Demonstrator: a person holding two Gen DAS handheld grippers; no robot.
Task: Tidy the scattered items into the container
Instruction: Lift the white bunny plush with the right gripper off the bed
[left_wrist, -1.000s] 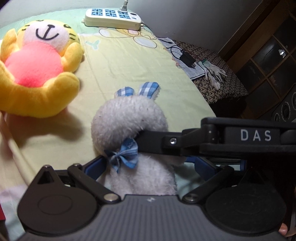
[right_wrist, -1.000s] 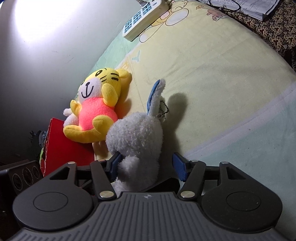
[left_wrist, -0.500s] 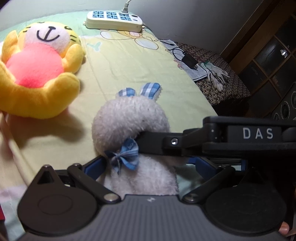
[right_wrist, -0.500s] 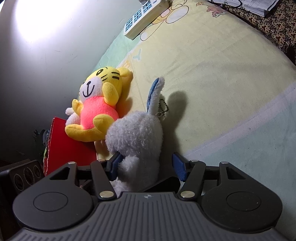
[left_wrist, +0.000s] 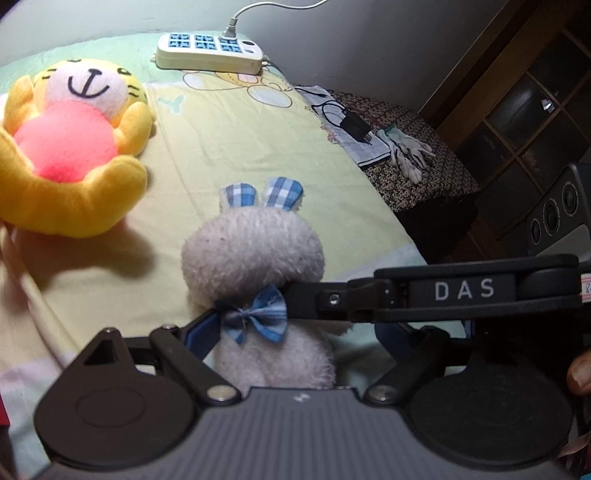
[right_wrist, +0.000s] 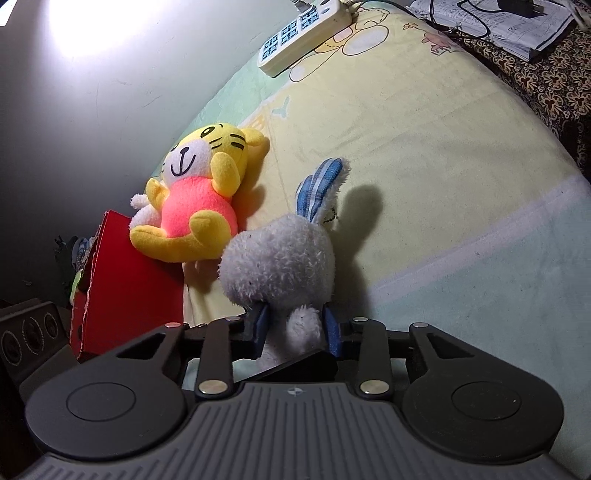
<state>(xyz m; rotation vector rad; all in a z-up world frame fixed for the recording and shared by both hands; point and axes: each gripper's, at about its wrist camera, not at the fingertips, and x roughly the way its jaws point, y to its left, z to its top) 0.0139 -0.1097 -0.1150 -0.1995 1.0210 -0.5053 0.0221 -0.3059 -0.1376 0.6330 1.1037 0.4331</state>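
A white plush rabbit (left_wrist: 255, 254) with blue checked ears and a blue bow stands on the bed sheet. My right gripper (right_wrist: 295, 328) is shut on the rabbit (right_wrist: 280, 258) at its neck; its black finger (left_wrist: 325, 301) crosses the left wrist view. My left gripper (left_wrist: 325, 332) is open, its blue pads on either side of the rabbit's body. A yellow tiger plush (left_wrist: 70, 147) with a pink belly lies to the left, also in the right wrist view (right_wrist: 199, 199). A red box (right_wrist: 122, 280) stands beside the bed.
A white power strip (left_wrist: 210, 53) lies at the far end of the bed. A charger, papers and gloves (left_wrist: 406, 151) lie on a patterned cloth at the right. A dark cabinet (left_wrist: 517, 92) and a speaker (left_wrist: 554, 214) stand beyond.
My right gripper has closed on the rabbit's neck; its jaws were wide apart before. The left gripper has stayed open around the rabbit's body.
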